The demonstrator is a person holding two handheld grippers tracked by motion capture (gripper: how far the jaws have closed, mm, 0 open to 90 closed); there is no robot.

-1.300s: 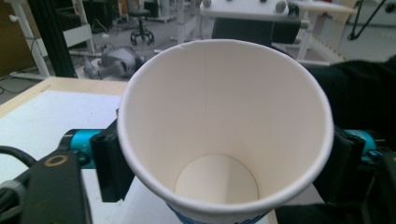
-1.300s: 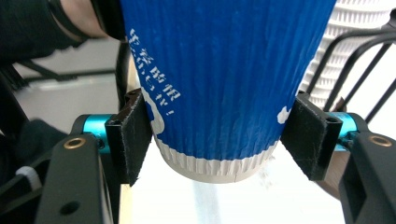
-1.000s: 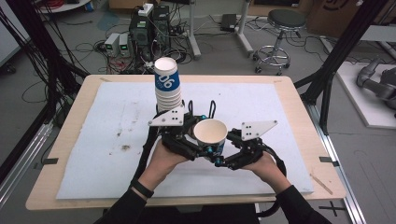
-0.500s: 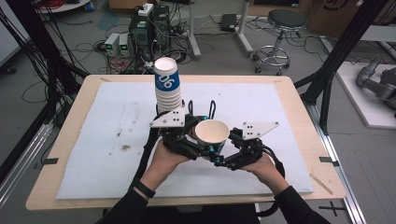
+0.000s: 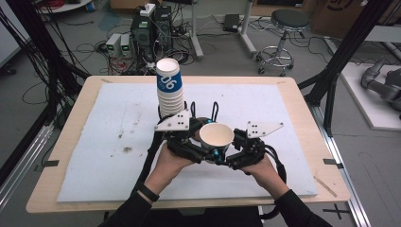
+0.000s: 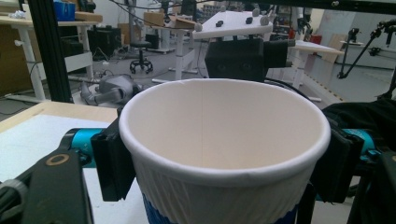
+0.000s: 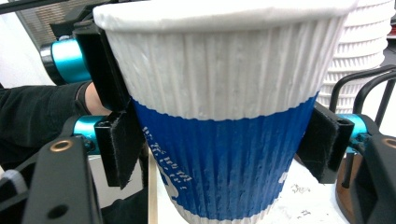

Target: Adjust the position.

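Observation:
A single paper cup [image 5: 216, 135], white and ribbed with a blue band, is held upright and open-topped above the middle of the white mat. My left gripper [image 5: 202, 142] is shut on the cup [image 6: 224, 140], its pads [image 6: 112, 163] pressing both sides just under the rim. From the opposite side my right gripper [image 5: 228, 150] is also shut on the cup [image 7: 224, 154], with pads [image 7: 122, 149] on the blue band. A tall stack of matching cups [image 5: 169, 87] stands just behind the left gripper and appears as the stack [image 7: 369, 51] in the right gripper view.
The white mat [image 5: 94, 123] covers most of the wooden table [image 5: 61, 189] and carries a few dark stains [image 5: 126, 149] at left. Both hands come in from the table's near edge. Beyond the table are a stool [image 5: 288, 21] and electronics boxes [image 5: 142, 33] on the floor.
The cup and both grippers have drifted very slightly to the right; the grips are unchanged.

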